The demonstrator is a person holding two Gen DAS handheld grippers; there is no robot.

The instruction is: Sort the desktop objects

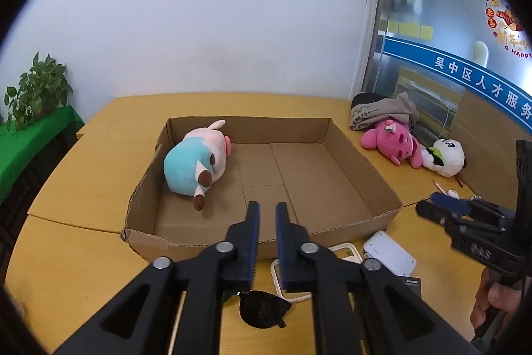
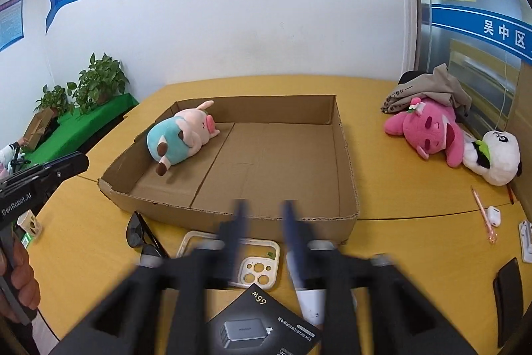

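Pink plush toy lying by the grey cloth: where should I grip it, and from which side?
Probably the pink plush toy's rounded head, from above and the open table side towards the cardboard tray. It lies flat, with the grey cloth behind it and the white panda plush against its other end.

Both the left gripper (image 1: 267,211) and right gripper (image 2: 264,208) hang empty, fingers parted.

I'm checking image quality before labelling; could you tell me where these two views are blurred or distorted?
Left wrist view: sharp, left gripper crisp, fisheye bending the table edges. Right wrist view: right gripper fingers motion-smeared, cardboard box and plush pig behind stay clear.
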